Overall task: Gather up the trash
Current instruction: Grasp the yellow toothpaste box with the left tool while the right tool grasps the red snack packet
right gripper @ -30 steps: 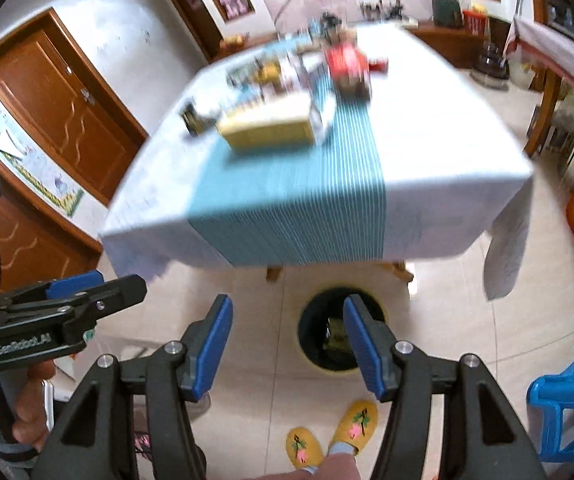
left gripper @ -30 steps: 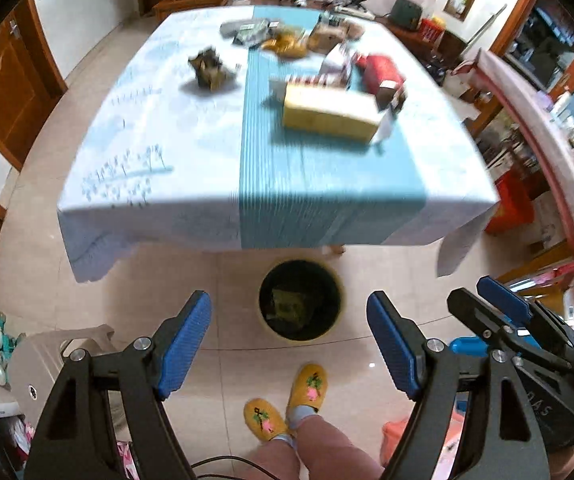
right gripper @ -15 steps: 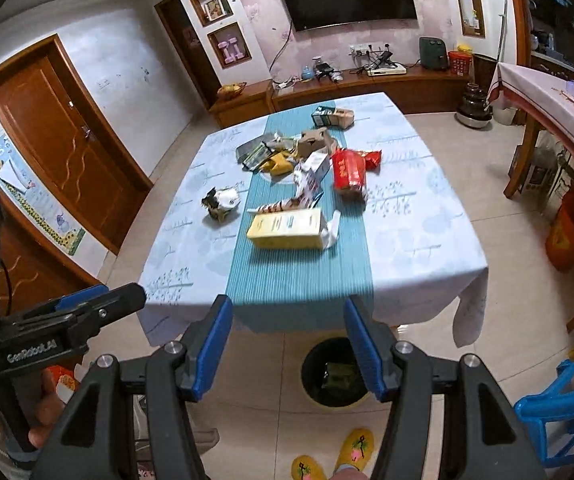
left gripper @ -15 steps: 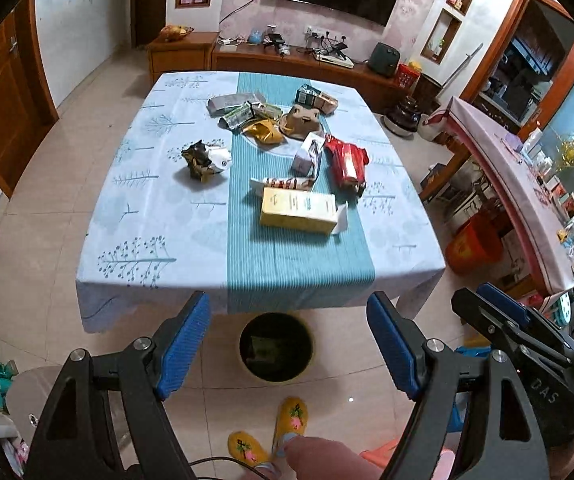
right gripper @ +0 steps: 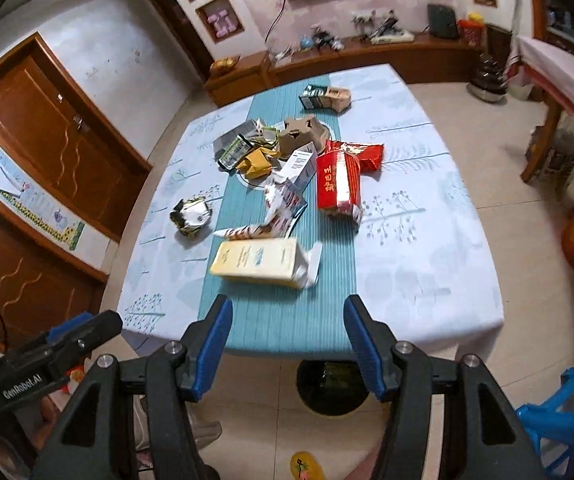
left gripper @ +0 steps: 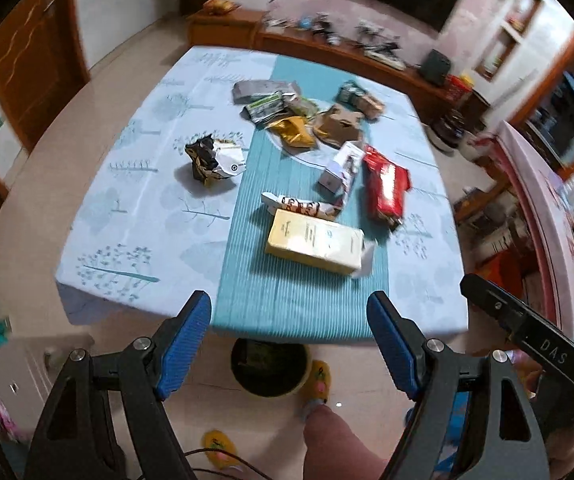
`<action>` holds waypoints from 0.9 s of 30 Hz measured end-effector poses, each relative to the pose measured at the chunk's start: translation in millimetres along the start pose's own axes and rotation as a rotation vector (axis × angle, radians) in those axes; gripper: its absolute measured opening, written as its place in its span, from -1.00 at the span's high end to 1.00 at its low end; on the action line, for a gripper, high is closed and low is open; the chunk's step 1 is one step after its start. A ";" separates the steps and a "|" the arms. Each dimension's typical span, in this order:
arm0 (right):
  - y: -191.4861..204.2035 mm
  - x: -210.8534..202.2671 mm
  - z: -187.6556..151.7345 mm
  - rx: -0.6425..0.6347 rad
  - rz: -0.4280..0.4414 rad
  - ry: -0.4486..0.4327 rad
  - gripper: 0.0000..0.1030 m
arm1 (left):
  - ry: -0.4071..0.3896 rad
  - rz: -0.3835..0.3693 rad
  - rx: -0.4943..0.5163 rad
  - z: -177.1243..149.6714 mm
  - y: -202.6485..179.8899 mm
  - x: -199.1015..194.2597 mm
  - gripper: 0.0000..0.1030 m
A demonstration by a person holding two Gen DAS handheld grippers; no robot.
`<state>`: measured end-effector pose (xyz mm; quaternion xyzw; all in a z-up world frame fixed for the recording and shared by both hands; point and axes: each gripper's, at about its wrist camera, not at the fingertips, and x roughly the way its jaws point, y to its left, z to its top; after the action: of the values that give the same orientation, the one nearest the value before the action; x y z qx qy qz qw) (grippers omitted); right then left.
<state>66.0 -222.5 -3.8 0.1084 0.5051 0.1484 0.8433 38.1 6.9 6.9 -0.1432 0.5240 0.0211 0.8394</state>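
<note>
Currently both claws, left gripper (left gripper: 289,344) and right gripper (right gripper: 287,346), stand spread and empty. Nearest trash, the yellow carton (right gripper: 259,262), lies on the table (right gripper: 427,264); probably light, crushable: pinch across its narrow sides.
</note>
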 end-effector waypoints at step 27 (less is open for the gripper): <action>-73.3 215.5 137.4 -0.127 0.161 0.469 -0.23 | 0.241 0.148 -0.726 38.4 -16.8 196.4 -0.53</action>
<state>293.8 -217.8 -140.8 0.0578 0.6661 0.2675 0.6938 163.1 -21.5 -147.7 -0.3940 0.5864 0.2487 0.6626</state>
